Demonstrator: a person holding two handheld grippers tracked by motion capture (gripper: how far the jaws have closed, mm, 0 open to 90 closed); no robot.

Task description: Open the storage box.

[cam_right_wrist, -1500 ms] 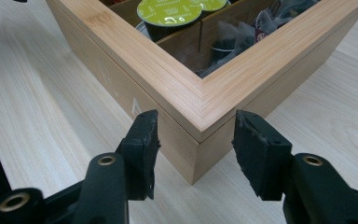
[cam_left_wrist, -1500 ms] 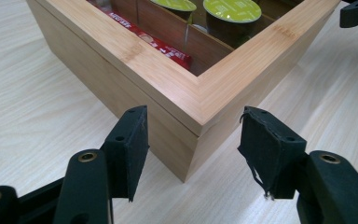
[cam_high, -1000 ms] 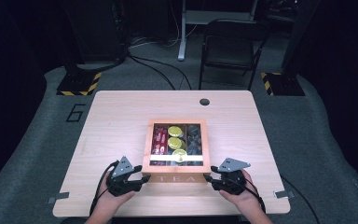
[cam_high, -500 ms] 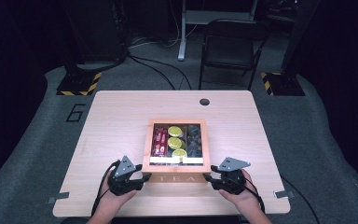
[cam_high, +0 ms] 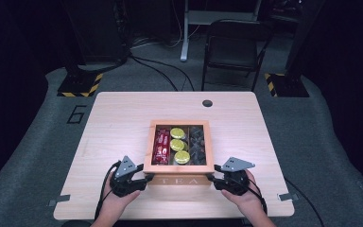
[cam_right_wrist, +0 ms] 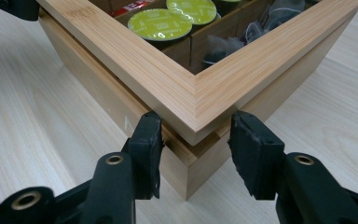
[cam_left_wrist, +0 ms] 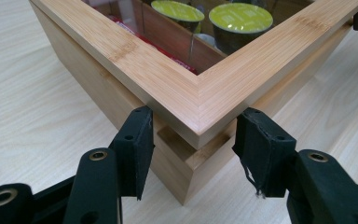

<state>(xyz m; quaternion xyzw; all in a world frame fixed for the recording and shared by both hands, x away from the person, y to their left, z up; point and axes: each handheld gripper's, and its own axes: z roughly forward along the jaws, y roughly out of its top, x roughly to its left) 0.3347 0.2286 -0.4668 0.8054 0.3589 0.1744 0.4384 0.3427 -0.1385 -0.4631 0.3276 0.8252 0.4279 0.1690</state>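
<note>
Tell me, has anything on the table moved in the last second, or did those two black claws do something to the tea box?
Nothing has visibly changed. The left hand-held gripper and the right hand-held gripper stay at the two near corners of the wooden tea box, jaws straddling each corner of the glass-topped lid. The box sits where it was on the table, lid down.

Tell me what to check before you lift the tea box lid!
1. Left gripper at the near left corner of the tea box: ok.
2. Right gripper at the near right corner: ok.
3. Fingers pressing the lid: cannot tell.
4. Lid sitting level on the box: ok.
5. Green capsules lying inside their compartment: ok.
6. Table around the box free of clutter: ok.
</note>
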